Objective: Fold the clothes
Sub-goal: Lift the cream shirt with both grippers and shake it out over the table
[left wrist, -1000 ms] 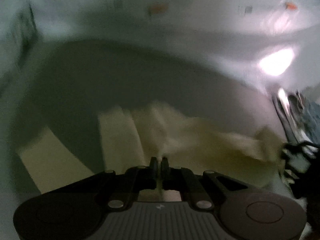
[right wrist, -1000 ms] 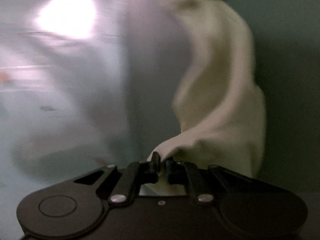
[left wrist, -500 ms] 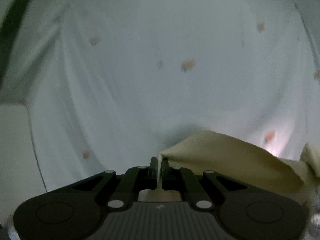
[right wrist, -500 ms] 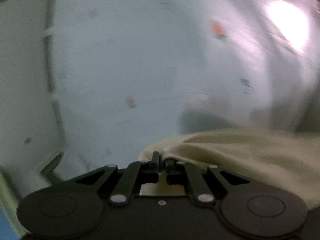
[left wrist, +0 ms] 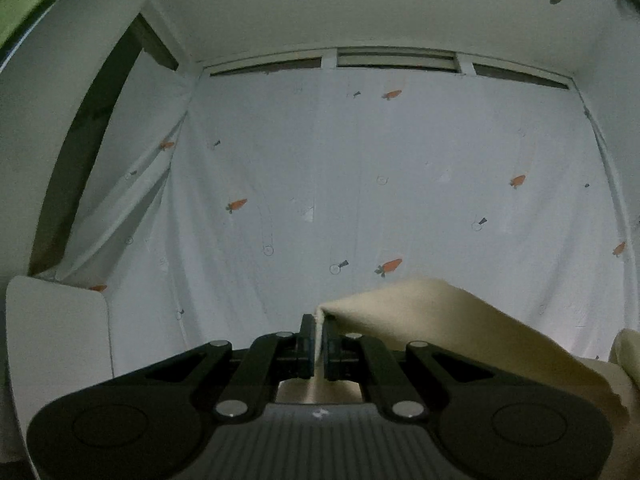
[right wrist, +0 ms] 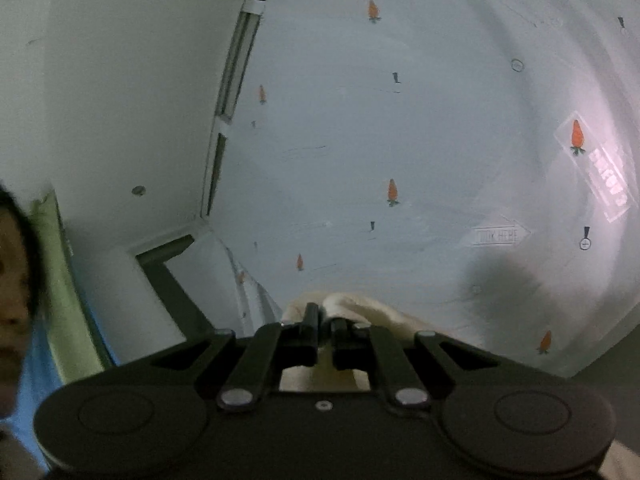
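Left wrist: left gripper (left wrist: 319, 326) fingers clenched on cream cloth (left wrist: 452, 320), which trails toward 4 o'clock before carrot-print sheet (left wrist: 360, 184); right wrist: right gripper (right wrist: 325, 322) fingers clenched on bunched cloth (right wrist: 360, 308) at 6 o'clock.

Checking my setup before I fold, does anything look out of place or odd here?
Nothing stands out. Both the left gripper and the right gripper are shut on the cream garment, in front of the carrot-print sheet.
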### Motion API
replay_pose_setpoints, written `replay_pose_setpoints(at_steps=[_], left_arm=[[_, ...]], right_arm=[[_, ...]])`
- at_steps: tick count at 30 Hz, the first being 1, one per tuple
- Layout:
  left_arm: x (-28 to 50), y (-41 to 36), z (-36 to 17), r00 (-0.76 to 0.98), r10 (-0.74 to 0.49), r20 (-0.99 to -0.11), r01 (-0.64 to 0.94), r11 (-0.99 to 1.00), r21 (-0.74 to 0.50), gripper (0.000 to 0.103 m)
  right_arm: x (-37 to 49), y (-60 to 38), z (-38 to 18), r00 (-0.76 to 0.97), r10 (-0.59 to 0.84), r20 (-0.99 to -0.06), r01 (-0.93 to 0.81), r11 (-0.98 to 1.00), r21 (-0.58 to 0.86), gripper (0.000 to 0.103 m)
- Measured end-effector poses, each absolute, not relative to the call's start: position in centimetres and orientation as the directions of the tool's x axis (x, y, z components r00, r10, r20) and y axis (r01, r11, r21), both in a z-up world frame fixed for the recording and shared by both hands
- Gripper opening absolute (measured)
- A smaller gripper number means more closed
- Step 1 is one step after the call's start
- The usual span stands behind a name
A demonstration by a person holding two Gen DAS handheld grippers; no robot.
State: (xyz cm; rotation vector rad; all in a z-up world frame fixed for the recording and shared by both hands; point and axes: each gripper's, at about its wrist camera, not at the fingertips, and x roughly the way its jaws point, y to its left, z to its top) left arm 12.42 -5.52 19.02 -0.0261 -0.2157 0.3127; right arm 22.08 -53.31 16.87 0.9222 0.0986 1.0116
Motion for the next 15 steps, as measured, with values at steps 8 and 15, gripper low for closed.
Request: replay_pose_setpoints(at_steps=[8, 15], left_arm=[[19.1, -3.3, 15.4, 0.948, 0.317, 0.023, -0.316, 0.948, -0.052, 0.004], [35.9, 0.1, 7.2, 0.930, 0.297, -0.218, -0.308, 0.951, -0.016, 0.004]], right_arm=[[26.9, -51.4, 14.4, 0.641, 0.730, 0.235, -0.602, 0.289, 0.744, 0.006], [42.8, -44.4, 5.9, 0.731, 0.682, -0.027, -0.350, 0.409, 0.843, 0.006]])
